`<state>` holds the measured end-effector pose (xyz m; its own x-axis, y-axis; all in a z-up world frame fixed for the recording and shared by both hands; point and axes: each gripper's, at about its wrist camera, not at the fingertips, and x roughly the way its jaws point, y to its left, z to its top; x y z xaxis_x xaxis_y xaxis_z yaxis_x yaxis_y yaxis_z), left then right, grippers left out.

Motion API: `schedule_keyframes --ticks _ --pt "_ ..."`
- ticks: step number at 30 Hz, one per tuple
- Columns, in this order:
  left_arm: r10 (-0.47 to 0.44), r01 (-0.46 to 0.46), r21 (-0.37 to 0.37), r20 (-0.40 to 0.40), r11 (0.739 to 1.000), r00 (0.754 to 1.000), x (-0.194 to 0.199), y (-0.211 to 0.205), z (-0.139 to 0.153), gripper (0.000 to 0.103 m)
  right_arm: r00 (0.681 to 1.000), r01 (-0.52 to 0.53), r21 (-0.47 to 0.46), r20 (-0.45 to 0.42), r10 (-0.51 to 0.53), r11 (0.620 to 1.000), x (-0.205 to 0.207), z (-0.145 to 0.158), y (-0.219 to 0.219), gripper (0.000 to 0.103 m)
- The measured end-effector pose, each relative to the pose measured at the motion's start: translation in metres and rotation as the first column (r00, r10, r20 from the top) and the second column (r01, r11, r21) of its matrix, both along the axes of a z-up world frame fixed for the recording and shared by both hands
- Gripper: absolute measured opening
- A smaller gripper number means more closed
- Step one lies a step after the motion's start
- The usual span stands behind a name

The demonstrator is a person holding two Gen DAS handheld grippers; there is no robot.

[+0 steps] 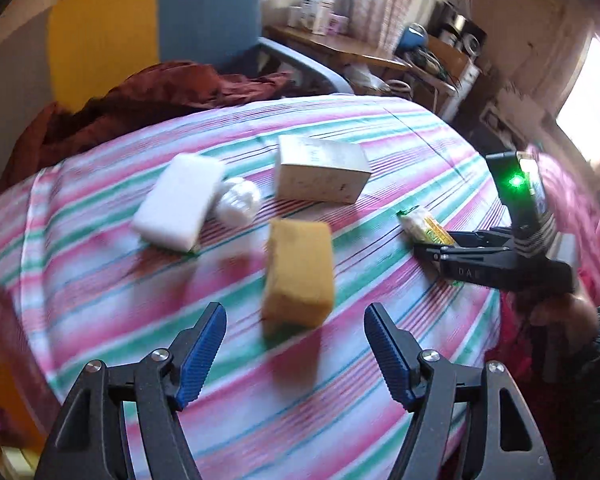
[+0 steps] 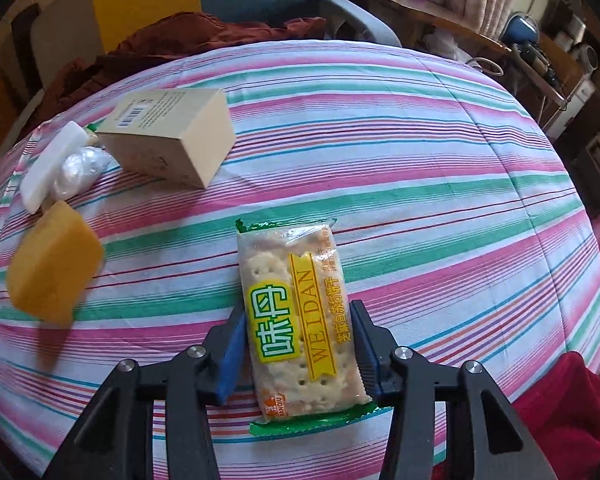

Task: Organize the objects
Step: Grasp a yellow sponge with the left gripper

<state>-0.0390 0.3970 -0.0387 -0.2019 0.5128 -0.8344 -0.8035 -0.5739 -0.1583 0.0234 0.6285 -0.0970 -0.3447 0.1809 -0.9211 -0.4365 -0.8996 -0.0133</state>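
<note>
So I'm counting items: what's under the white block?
A green edge peeks from under the white block, which lies on the striped sheet. The block covers whatever that edge belongs to.

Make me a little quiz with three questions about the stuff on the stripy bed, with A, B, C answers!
1. Where is the cracker packet?
A. between the right gripper's fingers
B. on the chair
C. under the cardboard box

2. What colour is the sponge in front of the left gripper?
A. blue
B. yellow
C. black

3. How is the left gripper?
A. shut on the sponge
B. open, holding nothing
C. shut on the box

Answers: 1 A, the blue pads sit on both sides of the packet. 2 B, it looks yellow in both views. 3 B, its fingers stand wide apart with nothing between them.
</note>
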Motion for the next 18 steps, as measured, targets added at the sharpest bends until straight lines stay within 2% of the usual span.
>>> schedule_keyframes --ticks 8,9,10,11,18 --pt "-0.072 0.064 -0.105 -0.077 0.992 0.994 -0.010 0.057 -0.025 0.070 1.000 -0.030 0.012 0.007 0.030 0.999 -0.007 -0.004 -0.009 0.050" --pt "-0.078 0.066 -0.117 -0.094 0.991 0.993 -0.011 0.061 -0.027 0.065 0.999 -0.031 0.012 0.007 0.031 0.999 -0.007 -0.004 -0.008 0.050" --pt "-0.080 0.064 -0.137 -0.114 0.988 0.990 -0.012 0.065 -0.033 0.053 0.999 -0.032 0.013 0.008 0.032 0.999 -0.007 -0.003 -0.009 0.050" --pt "-0.076 0.059 -0.156 -0.107 0.986 0.991 -0.015 0.069 -0.040 0.049 0.999 -0.034 0.015 0.008 0.034 0.999 -0.008 -0.004 -0.009 0.050" --pt "-0.027 0.025 -0.059 -0.018 0.998 0.999 -0.025 0.052 -0.053 0.049 0.999 -0.049 0.025 -0.008 0.049 0.998 -0.008 -0.001 -0.014 0.049"
